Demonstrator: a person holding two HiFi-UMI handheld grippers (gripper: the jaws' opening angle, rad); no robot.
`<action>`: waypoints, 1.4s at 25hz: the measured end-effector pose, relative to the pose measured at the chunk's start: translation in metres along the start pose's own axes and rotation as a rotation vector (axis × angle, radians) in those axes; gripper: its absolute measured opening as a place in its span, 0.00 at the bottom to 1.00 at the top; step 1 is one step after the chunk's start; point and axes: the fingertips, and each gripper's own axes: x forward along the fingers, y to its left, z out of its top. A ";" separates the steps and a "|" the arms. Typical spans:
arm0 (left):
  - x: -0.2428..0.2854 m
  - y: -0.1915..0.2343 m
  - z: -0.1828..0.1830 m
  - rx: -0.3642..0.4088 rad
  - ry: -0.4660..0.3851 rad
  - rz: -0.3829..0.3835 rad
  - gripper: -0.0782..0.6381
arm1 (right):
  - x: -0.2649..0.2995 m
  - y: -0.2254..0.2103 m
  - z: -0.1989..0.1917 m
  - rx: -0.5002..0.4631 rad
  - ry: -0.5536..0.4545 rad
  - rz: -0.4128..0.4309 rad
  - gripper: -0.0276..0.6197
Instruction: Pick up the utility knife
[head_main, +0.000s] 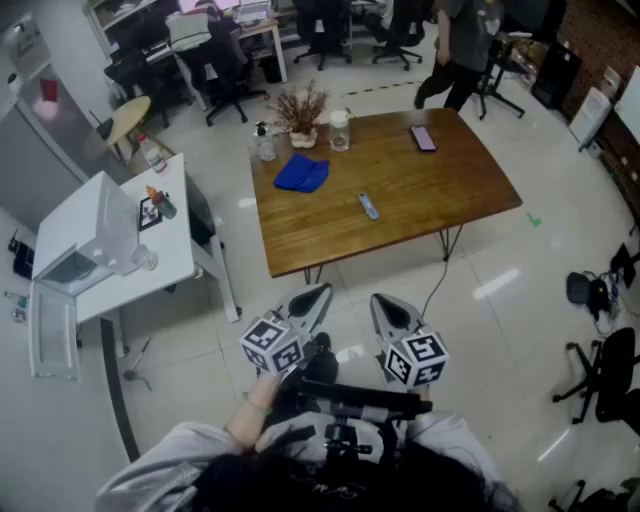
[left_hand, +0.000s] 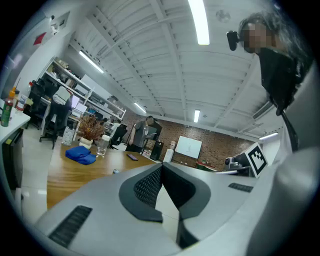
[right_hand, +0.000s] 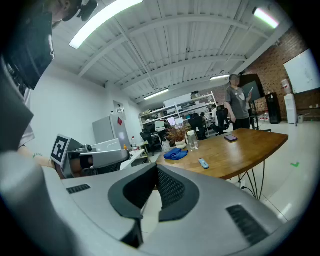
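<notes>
The utility knife (head_main: 368, 206), a small grey-blue tool, lies near the middle of the wooden table (head_main: 430, 190), and it also shows as a small blue shape in the right gripper view (right_hand: 203, 163). Both grippers hang close to my body, well short of the table's near edge and over the floor. My left gripper (head_main: 310, 298) points level toward the table, its jaws (left_hand: 161, 166) meeting at the tip with nothing between them. My right gripper (head_main: 392, 310) sits beside it, tipped slightly down, jaws (right_hand: 156, 166) shut and empty.
On the table are a blue cloth (head_main: 301, 173), a glass jar (head_main: 339, 130), a pot of dried flowers (head_main: 300, 112), a spray bottle (head_main: 264, 142) and a phone (head_main: 423, 138). A white side table (head_main: 110, 240) stands at the left. A person (head_main: 460, 45) walks beyond the table.
</notes>
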 end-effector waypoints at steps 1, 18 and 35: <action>0.008 0.010 0.004 0.000 0.002 -0.006 0.12 | 0.011 -0.004 0.004 0.006 0.002 -0.002 0.06; 0.093 0.160 0.020 -0.081 0.086 -0.049 0.12 | 0.154 -0.080 0.032 0.029 0.100 -0.134 0.22; 0.131 0.221 0.016 -0.152 0.084 0.150 0.12 | 0.270 -0.197 -0.025 -0.060 0.387 -0.123 0.40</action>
